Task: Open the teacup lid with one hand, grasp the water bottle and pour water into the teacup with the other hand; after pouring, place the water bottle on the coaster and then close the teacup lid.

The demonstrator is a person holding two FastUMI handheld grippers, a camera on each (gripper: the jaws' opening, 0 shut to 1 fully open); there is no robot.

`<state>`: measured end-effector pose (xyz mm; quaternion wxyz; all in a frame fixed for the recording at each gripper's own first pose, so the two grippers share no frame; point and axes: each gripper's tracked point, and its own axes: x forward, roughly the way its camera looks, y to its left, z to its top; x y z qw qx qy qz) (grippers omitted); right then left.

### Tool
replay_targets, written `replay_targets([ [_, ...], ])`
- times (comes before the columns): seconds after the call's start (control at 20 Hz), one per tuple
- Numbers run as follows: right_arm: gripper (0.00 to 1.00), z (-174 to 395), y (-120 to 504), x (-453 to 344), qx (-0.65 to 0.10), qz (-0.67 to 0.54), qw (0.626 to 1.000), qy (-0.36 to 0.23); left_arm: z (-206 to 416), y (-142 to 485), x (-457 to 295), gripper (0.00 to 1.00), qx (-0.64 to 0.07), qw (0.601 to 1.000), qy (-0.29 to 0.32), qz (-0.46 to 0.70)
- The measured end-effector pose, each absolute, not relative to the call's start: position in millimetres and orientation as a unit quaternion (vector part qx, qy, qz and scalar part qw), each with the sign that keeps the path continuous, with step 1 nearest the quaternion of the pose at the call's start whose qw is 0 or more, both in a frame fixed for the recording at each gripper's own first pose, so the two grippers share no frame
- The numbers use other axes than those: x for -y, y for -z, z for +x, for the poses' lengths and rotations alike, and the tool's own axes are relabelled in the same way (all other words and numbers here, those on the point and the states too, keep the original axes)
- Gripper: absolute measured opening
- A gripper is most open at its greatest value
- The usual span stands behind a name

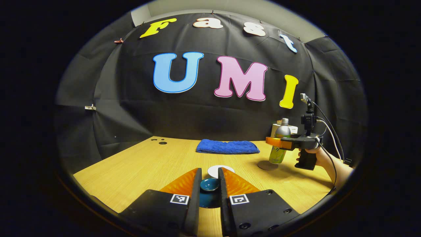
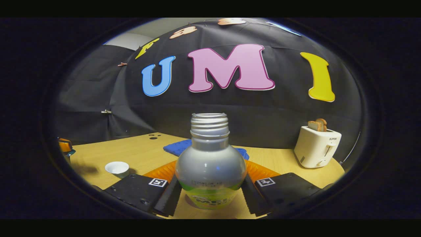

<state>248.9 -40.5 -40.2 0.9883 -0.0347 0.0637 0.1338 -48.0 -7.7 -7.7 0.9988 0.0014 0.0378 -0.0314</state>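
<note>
Above the pale wooden table (image 1: 138,161), the capless silver-and-green metal water bottle (image 2: 210,168) stands upright, mouth up, clamped between the level right gripper (image 2: 210,192) fingers over the round brown coaster (image 1: 267,165), while the left gripper (image 1: 209,184) pinches the dark teal teacup lid's (image 1: 209,185) knob.
</note>
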Motion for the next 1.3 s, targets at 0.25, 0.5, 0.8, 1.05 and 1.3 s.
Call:
replay_targets([
  [0.25, 0.83, 266.3, 54.5, 39.2, -0.074, -0.005, 0.989, -0.128, -35.2, 17.5, 9.2, 0.3, -0.044, 0.999, 0.029, 0.003],
  [0.5, 0.83, 273.3, 59.4, 45.1, -0.073, 0.001, 0.99, -0.117, -29.9, 26.8, 15.7, 0.31, -0.055, 0.998, 0.037, -0.005],
  [0.8, 0.84, 273.2, 63.8, 42.2, -0.076, -0.006, 0.99, -0.115, -34.3, 26.8, 14.1, 0.31, -0.054, 0.998, 0.034, -0.004],
  [1.05, 1.0, 269.2, 63.0, 44.2, -0.078, 0.0, 0.992, -0.104, -42.0, 25.9, 11.1, 0.31, -0.052, 0.998, 0.03, -0.003],
  [1.3, 0.99, 255.7, 58.6, 50.7, -0.081, 0.007, 0.993, -0.09, -50.7, 19.1, 11.5, 0.3, -0.043, 0.999, 0.029, -0.003],
])
